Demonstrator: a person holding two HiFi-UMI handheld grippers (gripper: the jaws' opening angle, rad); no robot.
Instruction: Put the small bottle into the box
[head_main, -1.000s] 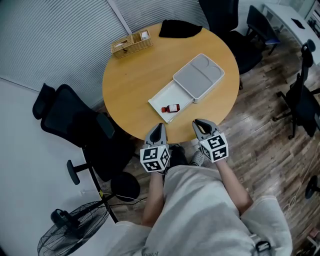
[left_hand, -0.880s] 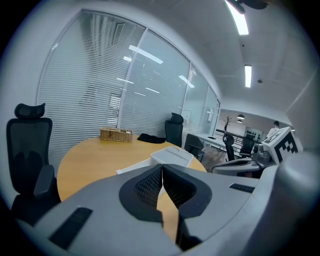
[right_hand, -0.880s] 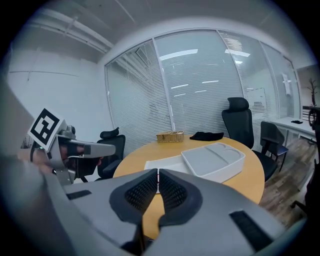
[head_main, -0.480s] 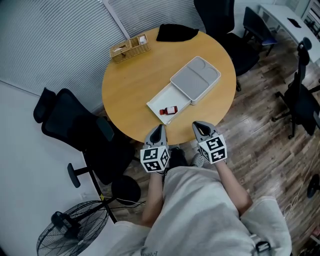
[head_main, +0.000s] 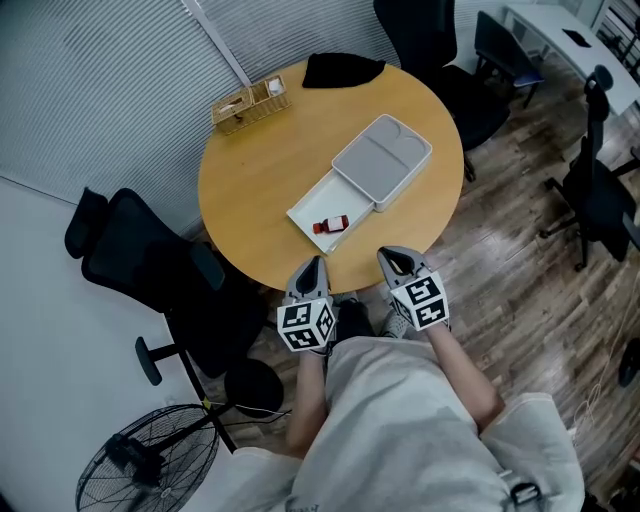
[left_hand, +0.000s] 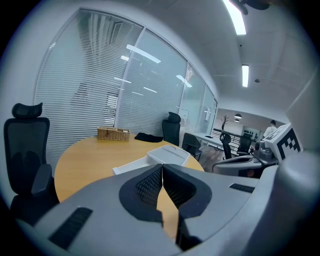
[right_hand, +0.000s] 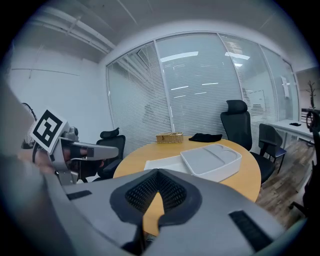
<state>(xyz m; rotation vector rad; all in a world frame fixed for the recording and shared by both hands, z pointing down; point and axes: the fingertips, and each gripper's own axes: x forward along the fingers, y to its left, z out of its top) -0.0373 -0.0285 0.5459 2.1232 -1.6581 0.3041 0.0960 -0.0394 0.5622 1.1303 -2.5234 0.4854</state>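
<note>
Inside the white box (head_main: 302, 208), toward its near end: the small bottle (head_main: 333, 222), red in part, lying on its side. At the box's far right end, a grey lid (head_main: 382, 160), touching it. Under both, a round wooden table (head_main: 255, 170); at its far edge, a wicker basket (head_main: 250, 103) left, a black cloth (head_main: 342, 70) right. Just off the near edge, apart from the bottle: left gripper (head_main: 311, 266), jaws pressed together, empty; right gripper (head_main: 394, 258), likewise closed on nothing.
</note>
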